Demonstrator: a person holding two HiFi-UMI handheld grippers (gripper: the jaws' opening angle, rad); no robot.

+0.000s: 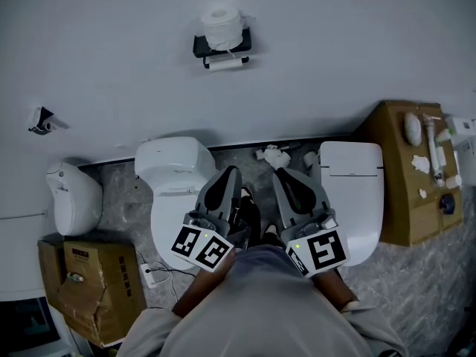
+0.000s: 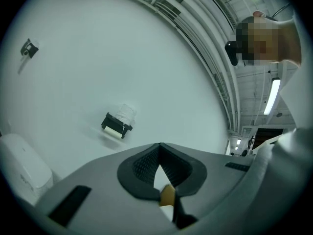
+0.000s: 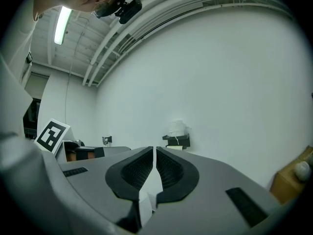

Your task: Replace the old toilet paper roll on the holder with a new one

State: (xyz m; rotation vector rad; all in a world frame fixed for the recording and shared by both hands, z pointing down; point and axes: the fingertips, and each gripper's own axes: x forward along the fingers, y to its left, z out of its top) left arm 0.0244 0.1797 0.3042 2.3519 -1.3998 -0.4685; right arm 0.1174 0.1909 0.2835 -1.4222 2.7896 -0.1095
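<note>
Both grippers are sitting low and close to the person's body, side by side above the gap between two toilets (image 1: 175, 177). They are aiming at the wall (image 1: 111, 73) and are well apart from the holder (image 1: 201, 47) mounted on it. The left gripper (image 1: 231, 171) is pressing its jaws fully together and is gripping nothing. The right gripper (image 1: 280, 172) is doing the same, with only a hairline slit showing between its pads, and is carrying nothing either.

A full roll (image 1: 223, 24) is standing on end on the holder's top shelf, probably parked there as the spare so it is within reach. A thin white roll (image 1: 225, 63) is lying level on the bar underneath, and this is looking like the old one that is due to come off.

The swap is not looking started: nothing is being held, and both rolls are sitting on the holder. The shut jaws are suiting a plain approach, and they are going to need opening before either roll can be taken. Holding the pair level and aimed at the holder is likely setting up one gripper for each roll
</note>
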